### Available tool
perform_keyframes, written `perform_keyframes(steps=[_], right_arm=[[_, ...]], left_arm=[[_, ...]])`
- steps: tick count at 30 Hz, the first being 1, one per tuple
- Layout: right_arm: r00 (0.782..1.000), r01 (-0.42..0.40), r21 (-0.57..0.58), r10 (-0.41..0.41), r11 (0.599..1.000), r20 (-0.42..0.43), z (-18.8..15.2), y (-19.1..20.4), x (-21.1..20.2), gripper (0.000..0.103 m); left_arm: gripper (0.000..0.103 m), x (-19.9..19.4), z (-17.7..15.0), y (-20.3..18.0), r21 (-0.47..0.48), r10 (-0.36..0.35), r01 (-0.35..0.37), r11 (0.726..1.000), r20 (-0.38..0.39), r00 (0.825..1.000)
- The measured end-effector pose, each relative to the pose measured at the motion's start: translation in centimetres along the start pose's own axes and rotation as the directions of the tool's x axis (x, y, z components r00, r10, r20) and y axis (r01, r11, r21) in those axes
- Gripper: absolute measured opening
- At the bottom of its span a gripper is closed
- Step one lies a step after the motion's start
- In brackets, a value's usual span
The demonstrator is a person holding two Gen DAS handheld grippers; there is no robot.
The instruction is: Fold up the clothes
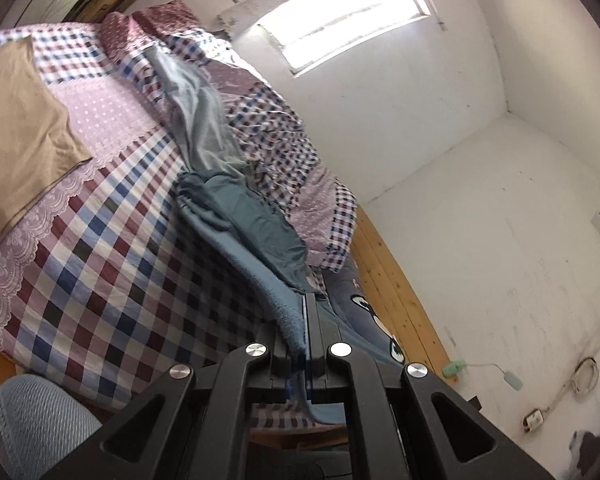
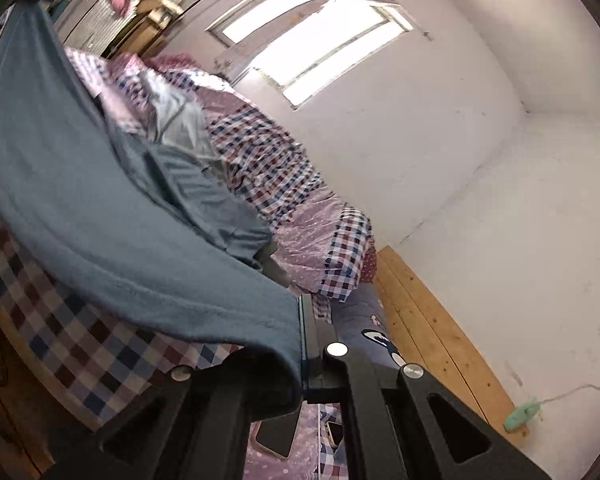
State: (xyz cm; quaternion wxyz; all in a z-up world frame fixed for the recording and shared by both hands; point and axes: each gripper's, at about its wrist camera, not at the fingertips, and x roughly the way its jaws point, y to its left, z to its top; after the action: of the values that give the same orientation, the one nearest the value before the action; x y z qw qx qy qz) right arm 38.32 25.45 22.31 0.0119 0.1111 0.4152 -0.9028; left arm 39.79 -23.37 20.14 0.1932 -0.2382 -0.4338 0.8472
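A teal-blue fleece garment (image 1: 244,220) stretches from the checked bed up into my left gripper (image 1: 306,320), which is shut on its edge. In the right wrist view the same blue garment (image 2: 112,220) hangs in a broad sheet across the left, and my right gripper (image 2: 302,320) is shut on another edge of it. The cloth drapes over the right gripper's left finger and hides it. A tan garment (image 1: 16,120) lies flat on the bed at the left. A pale grey-blue cloth (image 1: 196,112) lies crumpled farther back.
The bed has a checked quilt (image 1: 112,264) and a bunched checked duvet (image 1: 276,136) along the wall side. A wooden bed rail (image 1: 396,280) runs by the white wall. Two phones (image 2: 276,436) lie on the bedding below my right gripper. A knit sleeve (image 1: 32,420) shows low left.
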Motion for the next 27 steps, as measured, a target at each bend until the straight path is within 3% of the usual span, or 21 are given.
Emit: perform_keyframes(steps=[9, 12, 16, 20, 27], right_arm=[[0.991, 0.083, 0.072, -0.090, 0.994, 0.101, 2.2, -4.6, -6.8, 0.000], [0.983, 0.109, 0.072, -0.118, 0.991, 0.139, 2.8, -5.2, -9.1, 0.000], [0.972, 0.130, 0.131, -0.152, 0.983, 0.178, 3.2, -6.4, -11.1, 0.000], [0.986, 0.114, 0.134, -0.129, 0.984, 0.105, 2.8, -6.5, -8.7, 0.000], [0.999, 0.002, 0.090, 0.001, 0.996, -0.038, 1.5, -4.7, -1.9, 0.000]], left_arm=[[0.002, -5.4, -0.7, -4.5, 0.081, -0.060, 0.059, 0.995, 0.010, 0.998], [0.002, -6.7, -1.0, -6.4, 0.108, -0.112, 0.110, 0.988, 0.015, 0.994], [0.002, -7.2, -0.7, -7.5, 0.129, -0.119, 0.116, 0.985, 0.014, 0.993], [0.002, -5.5, 0.2, -5.3, 0.075, -0.032, 0.032, 0.997, -0.001, 0.999], [0.002, -0.4, 1.7, -0.2, -0.056, 0.083, -0.086, 0.995, -0.058, 0.995]])
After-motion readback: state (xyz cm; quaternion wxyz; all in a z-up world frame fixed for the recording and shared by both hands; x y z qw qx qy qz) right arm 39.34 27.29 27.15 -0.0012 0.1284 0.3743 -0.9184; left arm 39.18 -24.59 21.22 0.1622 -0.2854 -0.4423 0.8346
